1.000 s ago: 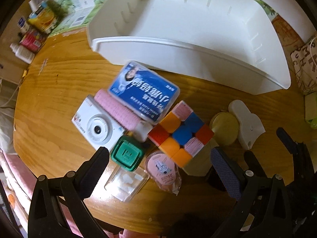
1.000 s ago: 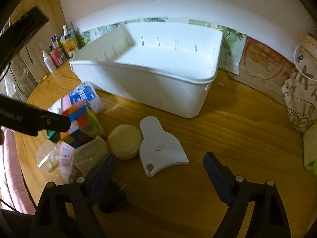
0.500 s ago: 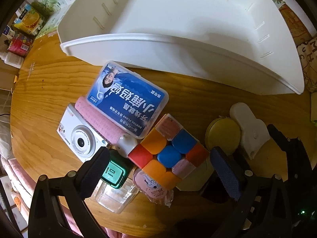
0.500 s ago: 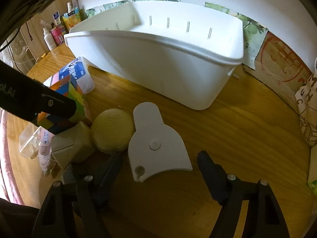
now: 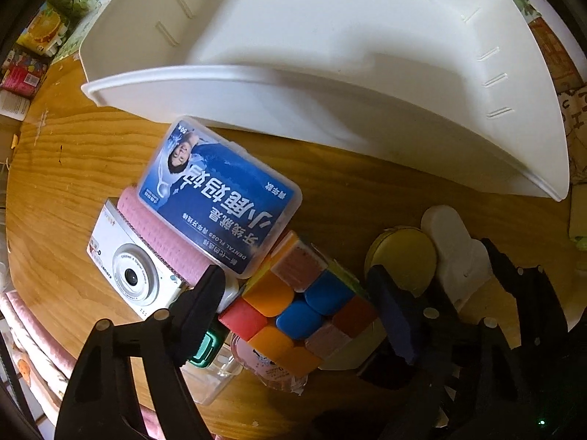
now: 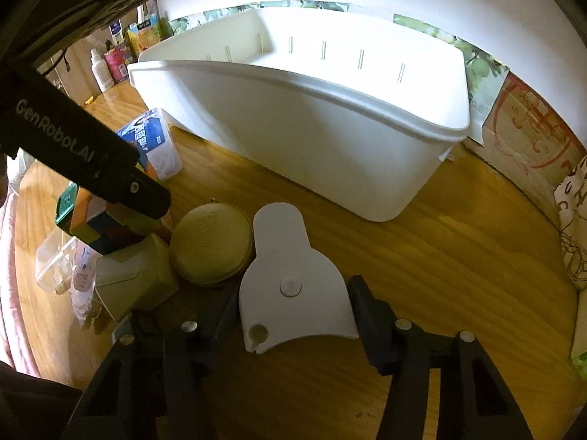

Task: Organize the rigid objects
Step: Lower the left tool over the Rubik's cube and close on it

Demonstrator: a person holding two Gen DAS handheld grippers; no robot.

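A multicoloured puzzle cube [image 5: 301, 311] sits on top of a beige box [image 6: 135, 275] in the clutter. My left gripper [image 5: 295, 273] points down over it, jaws closing, with the cube between the pads and both pads almost at its sides. A flat white fan-shaped plastic piece [image 6: 290, 275] lies on the wooden table [image 6: 458, 256]. My right gripper [image 6: 295, 289] straddles its wide end, jaws closing, pads just beside its edges. The big white bin [image 6: 330, 139] stands behind, with nothing showing inside it.
Around the cube lie a blue dental floss box [image 5: 220, 198] on a pink roll [image 5: 157, 234], a white camera [image 5: 128, 275], a green-capped item [image 5: 203, 348], a clear case [image 5: 209, 377] and a round yellow tin [image 6: 212, 245]. Bottles [image 6: 106, 66] line the far left wall.
The left gripper came down closer over the cube and its jaws narrowed around it. The right gripper moved up to the white piece and its jaws narrowed onto its wide end.
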